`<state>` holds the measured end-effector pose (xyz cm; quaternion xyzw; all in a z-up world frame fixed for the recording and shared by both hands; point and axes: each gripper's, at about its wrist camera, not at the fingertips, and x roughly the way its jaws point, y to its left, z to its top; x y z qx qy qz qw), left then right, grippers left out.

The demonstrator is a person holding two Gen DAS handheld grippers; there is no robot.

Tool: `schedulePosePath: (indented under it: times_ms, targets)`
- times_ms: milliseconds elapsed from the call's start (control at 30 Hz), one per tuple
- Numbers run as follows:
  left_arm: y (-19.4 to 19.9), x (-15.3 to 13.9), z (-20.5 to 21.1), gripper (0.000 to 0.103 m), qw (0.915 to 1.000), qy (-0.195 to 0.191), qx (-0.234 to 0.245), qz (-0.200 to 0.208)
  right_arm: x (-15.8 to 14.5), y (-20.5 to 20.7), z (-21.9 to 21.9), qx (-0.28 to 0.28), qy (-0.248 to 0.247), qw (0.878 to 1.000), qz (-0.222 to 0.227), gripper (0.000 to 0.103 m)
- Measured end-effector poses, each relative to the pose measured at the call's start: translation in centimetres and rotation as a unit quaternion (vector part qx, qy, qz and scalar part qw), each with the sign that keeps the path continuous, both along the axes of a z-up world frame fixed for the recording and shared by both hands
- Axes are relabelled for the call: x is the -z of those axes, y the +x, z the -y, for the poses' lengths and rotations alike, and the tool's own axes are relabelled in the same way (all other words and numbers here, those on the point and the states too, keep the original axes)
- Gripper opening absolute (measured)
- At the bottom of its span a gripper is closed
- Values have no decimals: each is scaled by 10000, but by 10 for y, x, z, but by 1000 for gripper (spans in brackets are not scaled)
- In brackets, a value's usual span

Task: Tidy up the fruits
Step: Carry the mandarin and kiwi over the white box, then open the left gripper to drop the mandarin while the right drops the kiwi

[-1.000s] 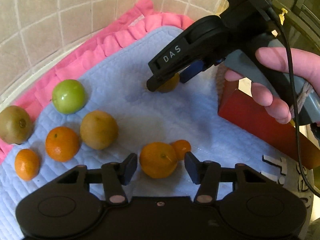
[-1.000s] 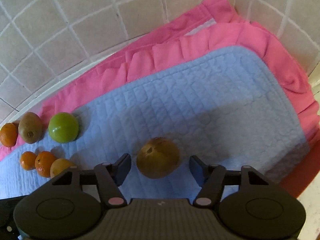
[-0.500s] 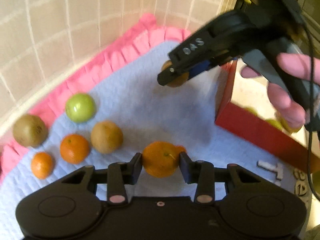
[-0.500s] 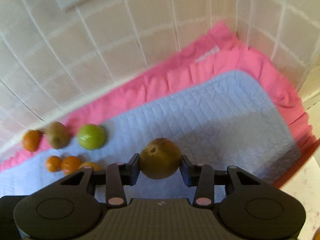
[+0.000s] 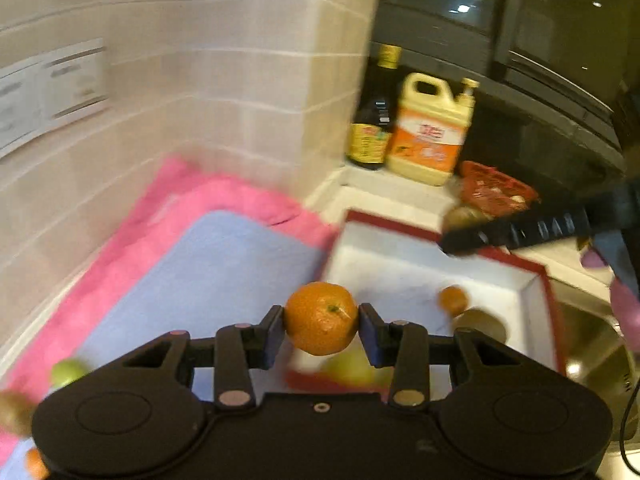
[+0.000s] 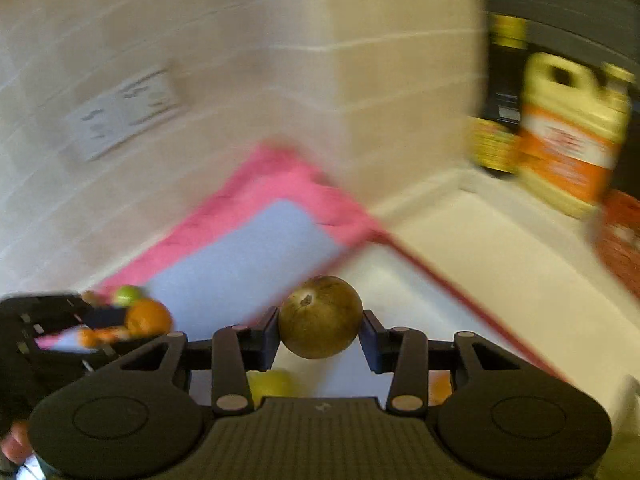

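Beige wall tiles back the red-rimmed white box (image 5: 538, 312), above whose near edge the left gripper (image 5: 321, 324) clamps an orange (image 5: 321, 318) while the right gripper (image 6: 320, 330) clamps a brown fruit (image 6: 320, 317) over it.

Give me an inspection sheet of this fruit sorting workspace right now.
Surface: blue mat on pink towel, white counter.
Job's things: orange; brown fruit; red-rimmed box holding some fruit; green fruit on mat.
Clutter: yellow jug, dark bottle, red net bag.
Grippers: left gripper clamps orange; right gripper clamps brown fruit.
Cables: black cable.
Surroundings: tiled wall, wall sockets.
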<state>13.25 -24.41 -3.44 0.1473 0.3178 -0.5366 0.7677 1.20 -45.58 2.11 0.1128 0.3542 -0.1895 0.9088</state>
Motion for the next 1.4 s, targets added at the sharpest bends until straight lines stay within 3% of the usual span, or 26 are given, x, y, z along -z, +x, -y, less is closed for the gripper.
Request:
schedulePosePath:
  times_ms: [100,233,467,733,1033,1100,1167,1267,1400]
  targets:
    - [-12,8,43,48,9997,52,214,-66,11,-35,30,481,-56,9986,-197,44]
    - [-31,32,94,48,9984,439,320,-186,34,-62,56,833,23,9954,-467,44]
    - [-46,67,134,48,9950,967,198,-157,68,-65,73,945,-118,9922,-810,44]
    - [-40,88,148,48,9909,1326,-25,-224,87,-55,84,876,-160,9908,-1022,44]
    - [-36,105,157,49,9887,1457,-102,-349,102,-45,84,686,-263,9889,-1293,44]
    - [-35,106,156,51,9888,1436,-138,-375,105,-44,84,661,-231,9886,-1336,44]
    - [-35,106,155,62,9889,1423,-171,-386,107,-43,82,651,-234,9882,-1363,45]
    - [-34,104,151,70,9889,1427,-228,-348,103,-45,81,701,-174,9895,-1251,51]
    - [-36,97,143,72,9897,1343,-257,-415,93,-48,75,755,-239,9898,-1185,60]
